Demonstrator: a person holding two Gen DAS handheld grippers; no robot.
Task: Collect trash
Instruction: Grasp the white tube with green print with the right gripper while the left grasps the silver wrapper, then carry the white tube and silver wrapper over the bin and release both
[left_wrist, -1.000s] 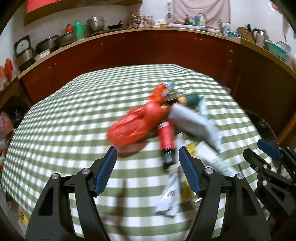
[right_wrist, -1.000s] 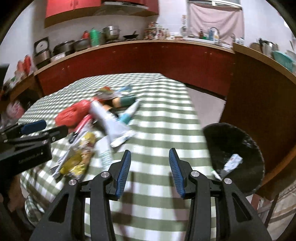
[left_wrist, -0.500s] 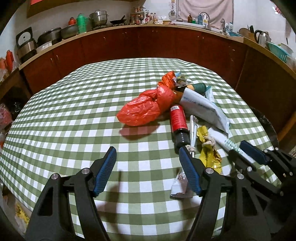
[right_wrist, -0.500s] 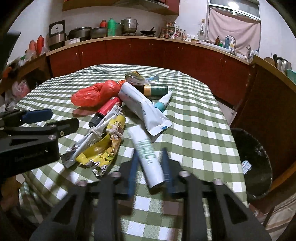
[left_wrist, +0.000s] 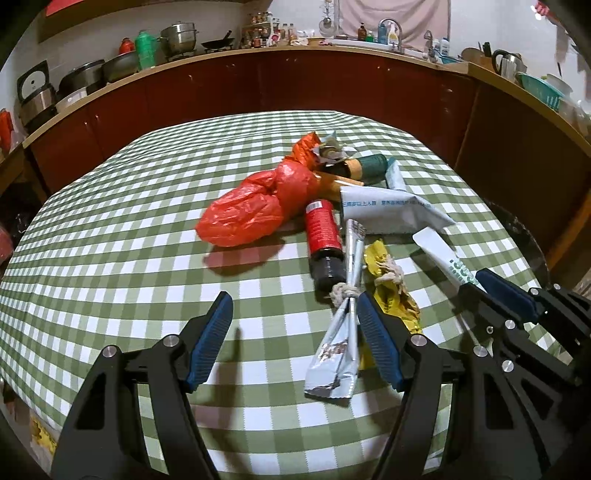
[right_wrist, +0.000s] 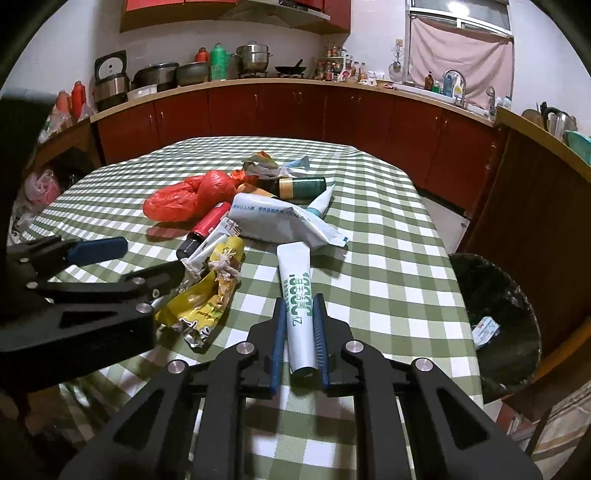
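Note:
A pile of trash lies on the green checked table (left_wrist: 110, 266): a red plastic bag (left_wrist: 255, 210), a red and black bottle (left_wrist: 323, 236), a silver wrapper (left_wrist: 341, 332), a yellow wrapper (right_wrist: 207, 299) and a large white pouch (right_wrist: 280, 221). My right gripper (right_wrist: 300, 308) is shut on a white tube with green print (right_wrist: 297, 295), which lies on the cloth; the tube also shows in the left wrist view (left_wrist: 447, 258). My left gripper (left_wrist: 295, 314) is open and empty above the table, its right finger (left_wrist: 376, 343) beside the silver wrapper.
A black trash bin (right_wrist: 495, 317) with some scraps inside stands by the table's right edge. Dark red kitchen cabinets (right_wrist: 295, 110) with pots and bottles on the counter run behind the table. A green-capped bottle (right_wrist: 303, 186) lies at the back of the pile.
My right gripper moved from over the bin side back to the pile and closed its fingers on the white tube. My left gripper stayed open and steadied over the table.

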